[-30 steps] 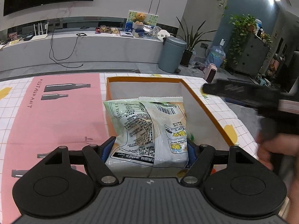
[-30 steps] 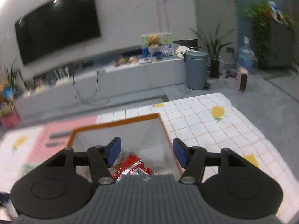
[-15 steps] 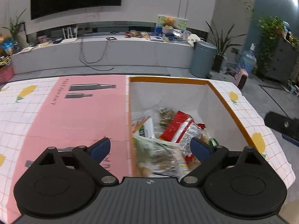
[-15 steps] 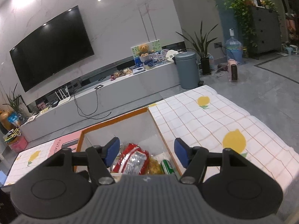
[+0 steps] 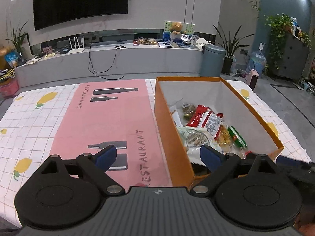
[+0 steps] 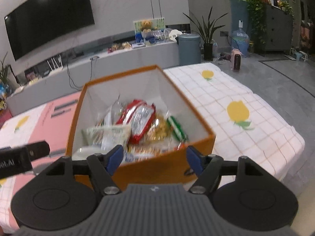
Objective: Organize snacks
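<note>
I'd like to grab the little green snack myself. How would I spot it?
Find the orange box on the checked tablecloth. Among the packets inside, against its right wall, lies the green snack: slim, stick-shaped, the only green-and-white one.

Orange box (image 5: 173, 137) upright, open top, white inside. Snack packets piled in it: red-and-white bag (image 5: 204, 118) on top, green pack (image 5: 237, 137) beside it.

Left claw (image 5: 158, 155) and right claw (image 6: 154, 160): matte black linkage arms with round disc housings, silver pivot screws, blue pads on the fingertips (image 5: 107, 154), and a ribbed grey body bearing a small central emblem.
</note>
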{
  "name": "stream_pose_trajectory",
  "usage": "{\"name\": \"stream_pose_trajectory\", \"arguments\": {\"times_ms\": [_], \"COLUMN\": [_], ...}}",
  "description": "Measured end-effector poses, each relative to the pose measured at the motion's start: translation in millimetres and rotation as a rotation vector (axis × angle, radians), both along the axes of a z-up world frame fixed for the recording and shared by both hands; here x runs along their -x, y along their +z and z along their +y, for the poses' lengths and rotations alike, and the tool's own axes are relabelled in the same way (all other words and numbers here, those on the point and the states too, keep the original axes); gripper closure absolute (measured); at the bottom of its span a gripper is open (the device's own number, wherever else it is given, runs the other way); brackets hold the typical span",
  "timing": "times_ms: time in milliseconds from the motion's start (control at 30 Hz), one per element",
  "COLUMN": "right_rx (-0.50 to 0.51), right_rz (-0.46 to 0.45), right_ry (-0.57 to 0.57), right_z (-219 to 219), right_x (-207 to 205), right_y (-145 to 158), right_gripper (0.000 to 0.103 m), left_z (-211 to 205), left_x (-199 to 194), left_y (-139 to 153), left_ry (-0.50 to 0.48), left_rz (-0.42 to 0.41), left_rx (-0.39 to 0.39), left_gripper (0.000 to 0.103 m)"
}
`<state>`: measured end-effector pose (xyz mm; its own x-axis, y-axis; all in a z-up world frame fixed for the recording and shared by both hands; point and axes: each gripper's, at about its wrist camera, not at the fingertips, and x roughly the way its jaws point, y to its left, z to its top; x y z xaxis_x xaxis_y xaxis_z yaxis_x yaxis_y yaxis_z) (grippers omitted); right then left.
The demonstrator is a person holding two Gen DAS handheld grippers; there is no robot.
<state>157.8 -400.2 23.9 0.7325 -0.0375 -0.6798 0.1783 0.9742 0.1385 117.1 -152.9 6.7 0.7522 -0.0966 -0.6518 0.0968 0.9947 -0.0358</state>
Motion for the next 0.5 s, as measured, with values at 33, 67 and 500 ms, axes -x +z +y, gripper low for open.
{"name": "stream_pose_trajectory", "arguments": {"times_ms": [33,67,500], "right_rx": [-0.006,-0.013,0.005], "right_rz": [0.005,0.01,-0.001], "right_ry": [0.004,0.011,0.046], "right_z": [3,7,28], "right_x": [3,6,19], "right_y": [-2,-4,-2], "right_gripper": [0.032,0.032,0.03], "left_z": [1,1,6], "left_x": [1,3,15], "left_y": [0,0,-6], "left_ry": [0.0,-0.003,-0.052], "left_rz": [0.002,0.002,0.009], "left_rx": [-0.004,-0.005,0.022], "left_gripper": [0.0,0.0,0.0]}}
